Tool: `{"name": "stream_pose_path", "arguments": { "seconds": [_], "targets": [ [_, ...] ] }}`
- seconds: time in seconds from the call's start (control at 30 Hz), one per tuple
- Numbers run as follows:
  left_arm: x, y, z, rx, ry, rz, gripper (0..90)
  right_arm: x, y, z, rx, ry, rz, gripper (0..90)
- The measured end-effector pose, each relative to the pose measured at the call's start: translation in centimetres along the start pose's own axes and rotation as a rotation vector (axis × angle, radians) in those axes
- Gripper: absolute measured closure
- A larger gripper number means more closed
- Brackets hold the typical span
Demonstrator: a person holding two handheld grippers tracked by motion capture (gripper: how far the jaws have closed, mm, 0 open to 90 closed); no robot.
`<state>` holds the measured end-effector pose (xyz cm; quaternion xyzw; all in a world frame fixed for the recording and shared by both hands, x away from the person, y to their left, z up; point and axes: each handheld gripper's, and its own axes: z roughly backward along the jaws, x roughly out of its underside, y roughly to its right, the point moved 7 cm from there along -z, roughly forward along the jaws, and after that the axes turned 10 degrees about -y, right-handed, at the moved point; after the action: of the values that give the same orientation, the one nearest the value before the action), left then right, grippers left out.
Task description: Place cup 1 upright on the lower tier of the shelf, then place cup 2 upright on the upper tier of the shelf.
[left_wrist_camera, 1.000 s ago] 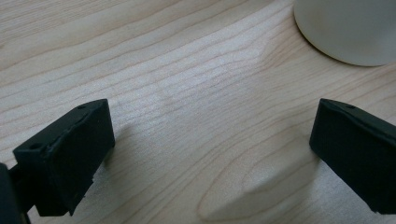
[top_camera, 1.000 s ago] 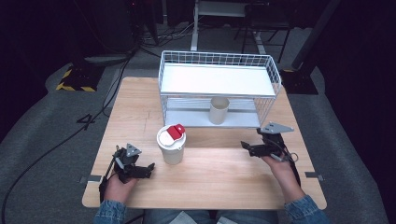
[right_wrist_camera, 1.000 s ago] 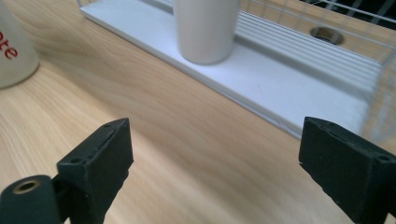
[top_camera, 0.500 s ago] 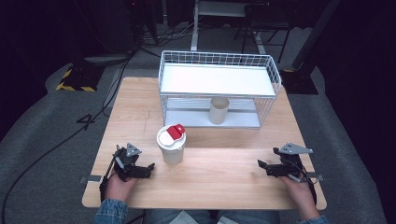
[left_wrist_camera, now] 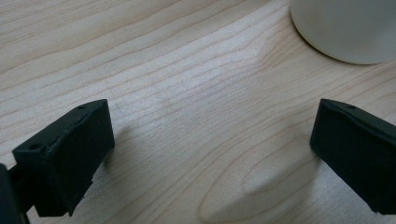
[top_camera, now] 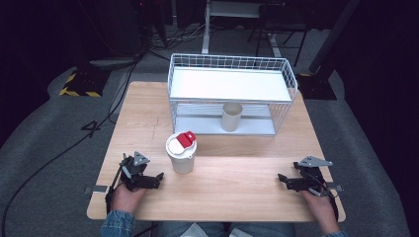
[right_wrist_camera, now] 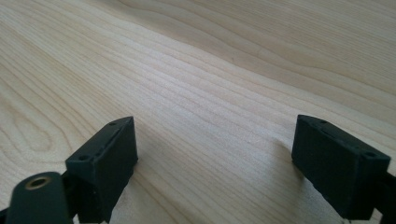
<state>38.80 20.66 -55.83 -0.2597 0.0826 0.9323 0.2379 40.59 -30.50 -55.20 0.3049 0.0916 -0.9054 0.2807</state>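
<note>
Both grippers low on the table, empty, with the lidded cup standing between them.

The left gripper (top_camera: 157, 178) rests near the table's (top_camera: 237, 190) front edge, jaws wide apart with nothing between them, just left of the cup (top_camera: 182, 153), which stands upright with its red-tabbed lid on. The right gripper (top_camera: 281, 179) sits well apart at the right, its jaws just closing partway yet with only bare wood between them. Likely the cup is next: approach level, straddle its body below the lid, and close gently so it does not tip. A second cup (top_camera: 231, 116) stands in the rack (top_camera: 232, 85).
</note>
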Motion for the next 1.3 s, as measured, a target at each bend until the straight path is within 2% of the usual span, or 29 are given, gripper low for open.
{"name": "stream_pose_path", "arguments": {
  "seconds": [0.3, 0.43, 0.57, 0.7, 1.03, 1.27, 1.3],
  "targets": [
    [0.1, 0.1, 0.0, -0.004, 0.005, 0.004, 0.4, 0.0, 0.0, 0.0, 0.003, 0.000, -0.001, 13.9],
    [0.3, 0.2, 0.3, -0.008, -0.010, -0.005, 0.1, -0.1, -0.1, -0.1, 0.005, -0.001, -0.007, 12.7],
    [0.1, 0.2, 0.8, -0.001, 0.026, 0.001, 0.1, -0.1, -0.1, -0.2, 0.005, -0.002, -0.008, 12.5],
    [-0.2, 0.4, 1.6, 0.024, 0.069, 0.017, 0.1, -0.1, -0.1, -0.1, 0.006, -0.004, -0.009, 12.5],
    [-0.7, 1.7, 3.9, 0.082, 0.184, 0.009, 0.1, -0.1, -0.1, -0.1, 0.006, -0.004, -0.009, 12.5],
    [-1.0, 2.6, 4.6, 0.113, 0.215, -0.018, 0.4, -0.2, -0.1, -0.2, 0.008, -0.004, -0.011, 12.2],
    [-1.1, 3.0, 4.7, 0.117, 0.225, -0.032, 0.7, -0.2, -0.1, -0.2, 0.008, -0.004, -0.010, 12.2]
  ]
}}
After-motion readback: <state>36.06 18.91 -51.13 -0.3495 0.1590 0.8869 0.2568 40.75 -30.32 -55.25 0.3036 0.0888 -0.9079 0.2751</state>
